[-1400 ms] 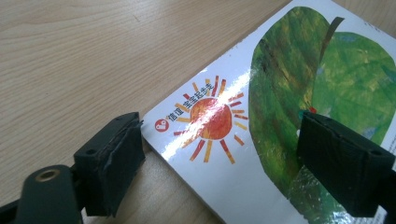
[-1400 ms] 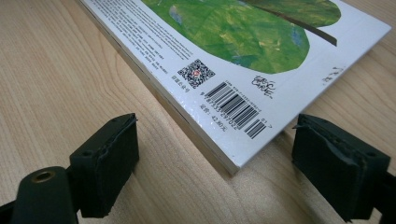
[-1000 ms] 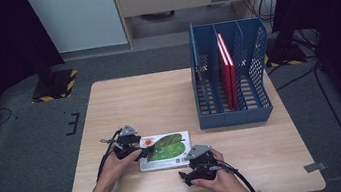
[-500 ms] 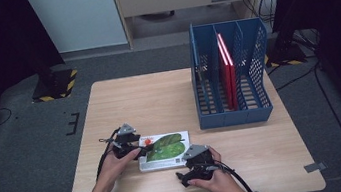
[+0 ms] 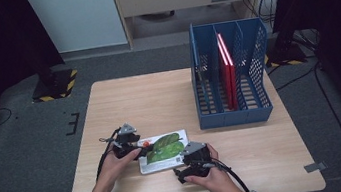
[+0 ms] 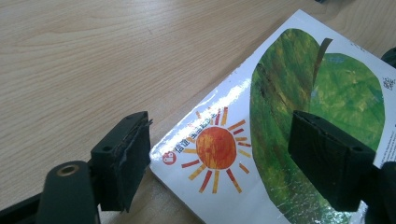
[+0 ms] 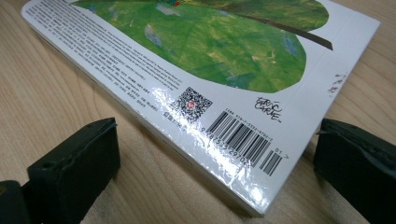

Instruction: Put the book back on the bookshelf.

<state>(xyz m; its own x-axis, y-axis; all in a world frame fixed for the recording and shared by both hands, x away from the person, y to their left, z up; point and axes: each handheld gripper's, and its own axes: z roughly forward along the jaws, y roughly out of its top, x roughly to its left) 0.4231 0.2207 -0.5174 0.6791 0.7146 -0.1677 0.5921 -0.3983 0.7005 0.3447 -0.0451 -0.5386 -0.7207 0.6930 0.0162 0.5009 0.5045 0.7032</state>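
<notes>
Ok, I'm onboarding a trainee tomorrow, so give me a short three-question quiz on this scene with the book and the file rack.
1. True or false: the white picture book with the green leaf cover lies flat on the light wooden table.
2. What stands inside the blue plastic slotted file rack? A) a red book B) a mug C) nothing
3. Are the right tongs clamped on the book's barcode corner?

Key:
1. True.
2. A, the upright red book.
3. No; the jaws stand open either side of the corner, having just been opening.
</notes>
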